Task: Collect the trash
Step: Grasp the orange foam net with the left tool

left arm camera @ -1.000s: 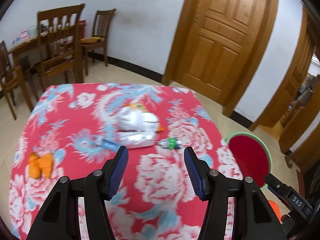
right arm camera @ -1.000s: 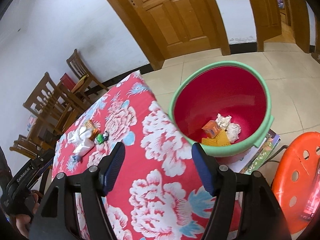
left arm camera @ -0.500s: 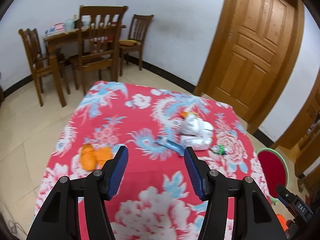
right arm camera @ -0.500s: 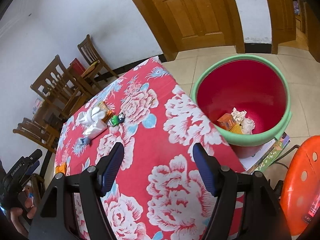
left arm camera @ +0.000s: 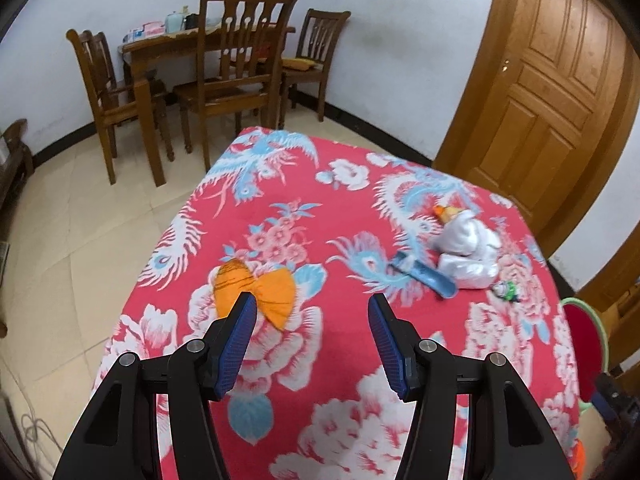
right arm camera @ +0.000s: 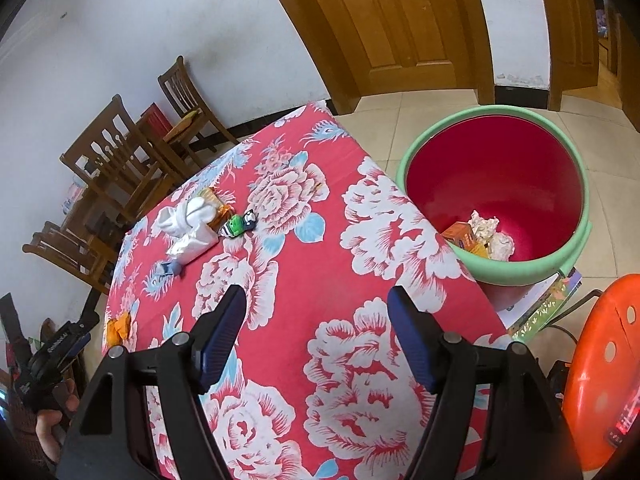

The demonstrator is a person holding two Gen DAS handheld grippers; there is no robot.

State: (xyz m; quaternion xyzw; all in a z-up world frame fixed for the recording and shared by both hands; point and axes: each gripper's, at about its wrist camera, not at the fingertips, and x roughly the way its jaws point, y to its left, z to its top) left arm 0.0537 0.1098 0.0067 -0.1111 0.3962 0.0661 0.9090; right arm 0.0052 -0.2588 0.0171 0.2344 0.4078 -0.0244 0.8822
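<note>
Item: left gripper [left arm camera: 310, 308]. Jaws spread wide, nothing between them; sits low centre of the left wrist view, above the surface [left arm camera: 344, 240], pitched forward and down.

Item: orange wrapper [left arm camera: 256, 290]. Lies flat on the surface at centre left of that view, just beyond and partly behind the left finger's tip; apparently the next pick.

Item: white bag [left arm camera: 468, 252]. Crumpled, at centre right; a blue wrapper [left arm camera: 424, 278] touches its lower left, a small green-and-white scrap [left arm camera: 506, 290] lies just beside its lower right, and an orange packet [left arm camera: 448, 212] peeks from behind.

Item: right gripper [right arm camera: 316, 312]. Jaws likewise parted and empty, low centre of the right wrist view, angled down over the surface's near edge.

Item: bin [right arm camera: 572, 256]. Green rim, red inside, on the floor at right, holding some paper and a carton.

Risks, as judged:
- The wrapper is thin and flat; the fingers may close above it, or pinch the cloth and drag it.
- The wrapper sits off-centre to the left, so only one finger may catch it and push it aside.
- The wrapper lies near the surface's left edge; a nudge could send it to the floor.
</note>
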